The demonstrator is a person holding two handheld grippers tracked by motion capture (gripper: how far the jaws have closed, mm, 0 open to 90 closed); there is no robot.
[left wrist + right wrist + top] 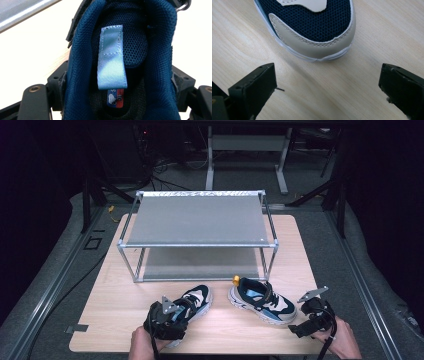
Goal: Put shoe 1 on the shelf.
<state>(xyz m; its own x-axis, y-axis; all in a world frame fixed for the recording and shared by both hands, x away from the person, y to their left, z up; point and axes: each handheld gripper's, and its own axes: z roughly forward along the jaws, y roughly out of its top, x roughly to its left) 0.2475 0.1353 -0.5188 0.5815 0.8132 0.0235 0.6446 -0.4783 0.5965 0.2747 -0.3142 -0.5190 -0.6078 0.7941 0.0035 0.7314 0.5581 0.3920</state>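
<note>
Closest to the lens in the left gripper view is the heel opening of the left shoe (120,60), its blue mesh collar and pale blue pull loop (111,57) sitting right between the black jaws of the left hand-held gripper (167,317), whose jaws stand against both sides of the collar, so it appears to be pinching the heel. From the high view that shoe rests on the wooden table (115,285) near its front edge, toe pointing toward the rack (197,220), with the sole seemingly on the wood and not yet lifted. Beside it, a little apart, the right shoe (262,301) lies on the table with its toe toward the right hand-held gripper (312,317), which hovers just off the toe with jaws spread wide and nothing between them; in the right gripper view the toe cap (317,45) sits ahead of the open jaws, not touching them. Both shelves of the rack, the upper one and the lower shelf (200,265), carry nothing. As a judgement, the work of putting the 2 shoes onto the rack is at its very start: 1 shoe is gripped but unmoved, the other has not been taken, and 0 are stored. Left to do are lifting the left shoe onto a shelf, then grasping and placing the right one beside it.
</note>
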